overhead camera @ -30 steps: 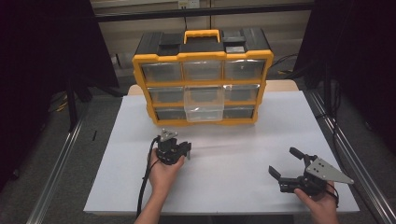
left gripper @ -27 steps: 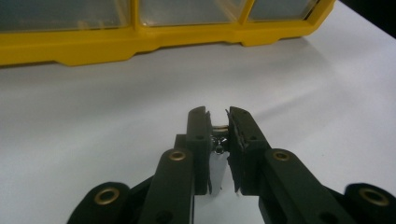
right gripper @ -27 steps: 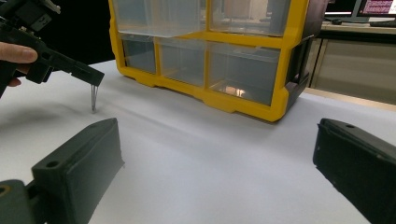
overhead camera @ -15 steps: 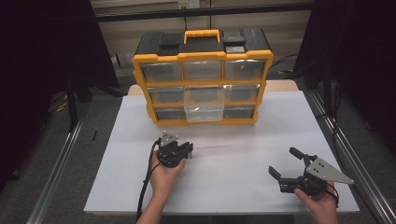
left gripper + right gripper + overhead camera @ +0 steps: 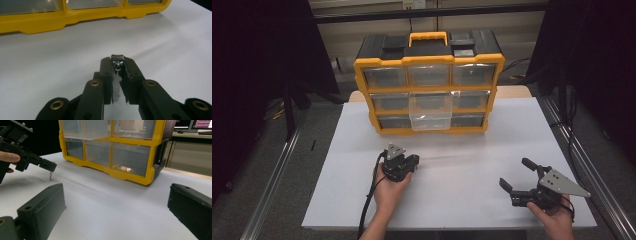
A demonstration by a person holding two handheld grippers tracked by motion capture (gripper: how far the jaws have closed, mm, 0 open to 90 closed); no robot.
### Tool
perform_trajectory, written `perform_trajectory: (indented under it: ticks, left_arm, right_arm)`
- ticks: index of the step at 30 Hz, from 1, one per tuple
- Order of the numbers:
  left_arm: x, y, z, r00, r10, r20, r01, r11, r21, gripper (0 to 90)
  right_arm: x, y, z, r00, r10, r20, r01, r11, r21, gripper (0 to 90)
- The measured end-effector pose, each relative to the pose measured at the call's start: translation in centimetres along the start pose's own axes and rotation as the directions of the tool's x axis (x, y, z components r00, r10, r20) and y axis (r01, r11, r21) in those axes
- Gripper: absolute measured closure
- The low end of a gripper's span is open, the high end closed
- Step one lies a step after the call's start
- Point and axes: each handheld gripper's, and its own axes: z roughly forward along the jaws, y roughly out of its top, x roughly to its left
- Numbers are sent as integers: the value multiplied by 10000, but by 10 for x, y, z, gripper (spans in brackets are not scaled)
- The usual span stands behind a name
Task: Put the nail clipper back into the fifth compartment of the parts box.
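Observation:
My left gripper (image 5: 412,161) hovers just above the white table (image 5: 462,200), left of centre, shut on a small shiny metal piece (image 5: 117,60) pinched at its fingertips (image 5: 117,64). In the right gripper view the left gripper (image 5: 51,167) sits at the far left, and the thin metal piece (image 5: 50,175) hangs down from it, close to the table. My right gripper (image 5: 517,173) rests near the front right of the table, jaws wide open with nothing between them (image 5: 116,191).
A yellow and black drawer organizer (image 5: 429,82) with clear drawers stands at the back of the table. Its middle drawer (image 5: 430,114) is pulled out toward me. Metal rails (image 5: 272,190) run along both sides of the table.

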Motion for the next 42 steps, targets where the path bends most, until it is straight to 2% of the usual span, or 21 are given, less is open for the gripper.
perform_trajectory:
  ticks: [4, 5, 10, 11, 13, 15, 16, 17, 20, 21, 25, 26, 30, 41, 42]
  left_arm:
    - [2, 2, -3, 9998, -208, 44, 208, 9997, 88, 798]
    - [2, 2, -4, 9991, -398, 166, 398, 9992, -22, 798]
    - [8, 10, -14, 9970, -701, 322, 718, 9959, -543, 798]
    - [9, 12, -16, 9977, -605, 314, 621, 9967, -518, 798]
    - [10, 16, -21, 9975, -618, 333, 639, 9958, -650, 798]
    - [12, 21, -25, 9967, -609, 536, 652, 9944, -833, 798]
    - [12, 23, -27, 9973, -612, 397, 645, 9942, -866, 797]
    - [14, 26, -29, 9967, -600, 555, 650, 9934, -948, 798]
    - [15, 32, -34, 9962, -657, 578, 717, 9914, -1092, 798]
    - [15, 34, -35, 9965, -561, 617, 627, 9917, -1118, 798]
    - [14, 41, -41, 9956, -474, 814, 574, 9903, -1261, 798]
    - [14, 43, -43, 9957, -322, 867, 428, 9915, -1228, 798]
    - [12, 51, -47, 9942, -417, 988, 552, 9890, -1372, 798]
    - [9, 71, -60, 9917, -259, 1263, 458, 9864, -1578, 798]
    - [10, 75, -63, 9908, -126, 1345, 349, 9857, -1651, 798]
  right_arm:
    - [0, 0, -1, 10000, -1, 15, 1, 10000, 28, 6]
    - [-1, 0, -1, 10000, -11, 33, 11, 10000, 21, 6]
    - [0, 0, 0, 10000, 3, -7, -3, 10000, 20, 6]
    - [0, 0, 0, 10000, 26, 4, -26, 10000, -10, 6]
    - [0, 0, 0, 10000, 26, -9, -26, 10000, 0, 6]
    - [0, 0, 0, 10000, 22, -4, -22, 10000, -10, 6]
    - [0, 0, 0, 10000, 22, 0, -22, 10000, -12, 6]
    - [0, 0, 0, 10000, 23, 18, -23, 10000, -2, 7]
    - [0, 1, 0, 10000, 1, -13, -2, 10000, -16, 6]
    - [0, 1, -1, 10000, 1, -38, -1, 10000, -5, 7]
    - [0, 0, 0, 10000, 26, -7, -26, 10000, -13, 6]
    - [0, 1, 0, 10000, 37, -19, -37, 10000, -23, 7]
    - [0, 1, 0, 10000, 36, -88, -37, 10000, -41, 7]
    - [0, 1, 0, 10000, 29, -73, -29, 10000, -23, 7]
    - [0, 1, 0, 10000, 64, -49, -65, 10000, -44, 7]
